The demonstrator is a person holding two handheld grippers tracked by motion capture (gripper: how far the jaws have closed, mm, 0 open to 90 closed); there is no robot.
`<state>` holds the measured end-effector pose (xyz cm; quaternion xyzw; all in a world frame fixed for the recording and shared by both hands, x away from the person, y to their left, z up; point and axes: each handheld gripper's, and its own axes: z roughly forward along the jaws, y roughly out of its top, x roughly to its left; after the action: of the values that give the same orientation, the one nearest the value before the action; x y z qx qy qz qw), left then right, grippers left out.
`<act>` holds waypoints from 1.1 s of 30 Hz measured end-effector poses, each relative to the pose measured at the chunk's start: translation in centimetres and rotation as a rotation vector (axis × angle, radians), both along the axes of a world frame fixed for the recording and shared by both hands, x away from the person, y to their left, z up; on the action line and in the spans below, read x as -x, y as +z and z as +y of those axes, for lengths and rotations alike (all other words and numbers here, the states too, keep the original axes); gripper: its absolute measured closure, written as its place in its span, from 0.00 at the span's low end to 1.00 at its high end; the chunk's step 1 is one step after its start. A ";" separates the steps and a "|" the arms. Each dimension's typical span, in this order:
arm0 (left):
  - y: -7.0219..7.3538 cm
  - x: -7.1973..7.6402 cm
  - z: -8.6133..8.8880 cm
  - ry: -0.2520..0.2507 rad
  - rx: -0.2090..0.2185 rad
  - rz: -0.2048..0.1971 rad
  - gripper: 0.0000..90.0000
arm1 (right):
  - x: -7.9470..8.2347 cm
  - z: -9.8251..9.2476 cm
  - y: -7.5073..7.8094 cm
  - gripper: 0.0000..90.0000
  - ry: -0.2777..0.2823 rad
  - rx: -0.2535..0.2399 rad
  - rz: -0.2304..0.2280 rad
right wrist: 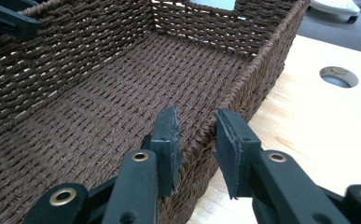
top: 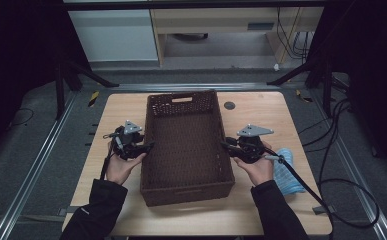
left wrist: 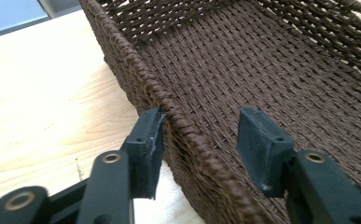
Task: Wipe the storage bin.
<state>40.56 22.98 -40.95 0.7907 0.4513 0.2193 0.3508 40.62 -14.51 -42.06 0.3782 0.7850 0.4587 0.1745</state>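
A brown woven basket is seen at the middle of the worktop, its handle-cutout end wall on the far side from the person.

Left claw: placed astride the basket's left long rim. In the left gripper view one pad is seen touching the outer face of the rim, while the other pad stands clear inside the basket. The jaws are spread; the rim is not pinched.

Right claw: placed astride the basket's right long rim. In the right gripper view the rim is seen between the pads, the inner pad close against the wall and the outer pad beside it. Whether the rim is actually pinched cannot be told.

A blue cloth lies right of the basket, just beside the right hand. A round hole in the worktop is noted near the basket's far right corner.
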 end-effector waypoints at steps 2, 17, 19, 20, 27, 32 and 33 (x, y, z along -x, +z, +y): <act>0.2 0.4 0.1 -0.003 0.010 -0.002 0.54 | 0.2 0.0 0.0 0.78 -0.002 0.002 0.000; -1.0 1.2 0.5 -0.001 -0.014 0.043 0.58 | 1.5 0.0 0.7 0.67 0.021 -0.004 -0.006; -1.3 1.0 0.7 -0.008 -0.002 0.058 0.59 | 1.5 -0.6 1.1 0.64 0.001 -0.001 -0.029; -1.3 1.0 0.7 -0.012 0.004 0.061 0.60 | 1.5 -0.8 1.3 0.64 -0.008 0.004 -0.039; -1.3 1.1 0.5 -0.022 -0.006 0.063 0.68 | 1.2 -3.6 1.4 0.59 -0.099 0.004 -0.058; -1.2 1.1 0.3 -0.024 -0.029 0.060 0.70 | 1.2 -5.6 1.1 0.58 -0.163 0.015 -0.042; -1.2 1.1 0.3 -0.024 -0.032 0.060 0.71 | 1.2 -6.1 1.0 0.57 -0.176 0.019 -0.037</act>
<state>39.47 23.26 -42.13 0.8078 0.4485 0.1983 0.3270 39.43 -20.58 -41.01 0.4352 0.7497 0.4411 0.2323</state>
